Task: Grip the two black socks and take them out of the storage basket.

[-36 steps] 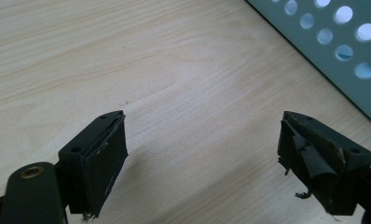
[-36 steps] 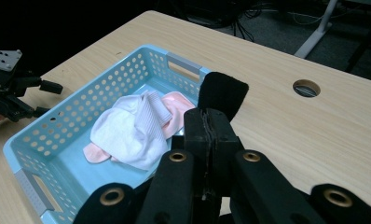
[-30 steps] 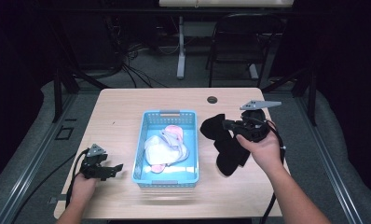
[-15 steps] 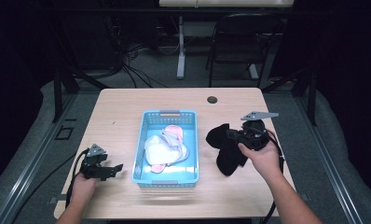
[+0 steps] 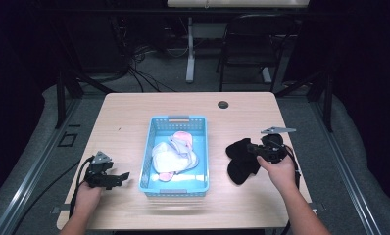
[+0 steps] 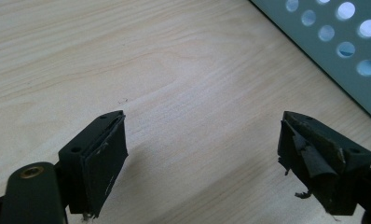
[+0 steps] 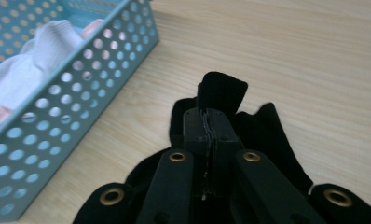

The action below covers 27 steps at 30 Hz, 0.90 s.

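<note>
A black cloth [image 5: 240, 160] lies crumpled on the wooden table [image 5: 134, 117], to the right of a blue perforated basket [image 5: 155, 130]. My right gripper [image 5: 252, 148] is shut on a fold of that black cloth [image 7: 221, 91], low over the table. Inside the basket rest white and pink cloths [image 5: 175, 152], and the white cloth [image 7: 25, 70] appears behind the basket wall [image 7: 76, 93]. My left gripper [image 5: 119, 177] rests on the table left of the basket, its jaws wide open with bare wood between the pads [image 6: 104, 163]. The basket wall [image 6: 342, 51] crosses that view's upper right corner.
A small dark round cap [image 5: 223, 104] sits in the table near its far edge. A black chair [image 5: 252, 44] and a white desk leg [image 5: 189, 49] stand beyond the table, with cables on the floor.
My right gripper has come down and toward the near right with the black cloth, which now lies on the table. The left gripper has stayed put.
</note>
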Each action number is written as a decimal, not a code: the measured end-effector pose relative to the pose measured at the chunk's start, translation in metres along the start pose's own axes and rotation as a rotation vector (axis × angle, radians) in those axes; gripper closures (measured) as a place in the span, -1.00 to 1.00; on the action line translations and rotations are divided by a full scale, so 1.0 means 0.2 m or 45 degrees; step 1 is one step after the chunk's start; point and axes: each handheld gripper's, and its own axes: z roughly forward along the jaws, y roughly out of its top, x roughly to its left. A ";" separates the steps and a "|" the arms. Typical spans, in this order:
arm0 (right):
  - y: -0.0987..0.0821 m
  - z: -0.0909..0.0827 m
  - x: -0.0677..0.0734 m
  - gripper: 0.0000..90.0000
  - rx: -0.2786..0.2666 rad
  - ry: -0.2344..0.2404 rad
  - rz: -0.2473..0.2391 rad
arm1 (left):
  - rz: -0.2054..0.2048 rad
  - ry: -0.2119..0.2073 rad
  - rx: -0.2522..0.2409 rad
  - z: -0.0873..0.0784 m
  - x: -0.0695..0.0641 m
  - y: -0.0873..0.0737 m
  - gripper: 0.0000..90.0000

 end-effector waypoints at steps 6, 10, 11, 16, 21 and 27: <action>-0.07 0.03 -0.09 0.96 0.003 -0.046 0.070 | -0.003 0.001 0.008 0.00 0.00 0.00 -0.65; -0.14 0.04 -0.15 0.89 -0.014 -0.071 0.147 | -0.004 -0.001 0.014 0.00 0.00 0.00 -0.65; -0.15 0.04 -0.15 0.86 -0.011 -0.072 0.155 | -0.001 -0.002 0.014 0.00 0.00 0.00 -0.65; -0.19 0.03 -0.17 0.64 -0.025 -0.069 0.177 | -0.006 -0.006 0.016 0.00 0.00 0.00 -0.65; -0.20 0.01 -0.17 0.47 -0.046 -0.086 0.195 | -0.005 -0.008 0.014 0.00 0.00 0.00 -0.65; -0.20 -0.01 -0.16 0.41 -0.065 -0.074 0.193 | -0.005 -0.005 0.014 0.00 0.00 0.00 -0.65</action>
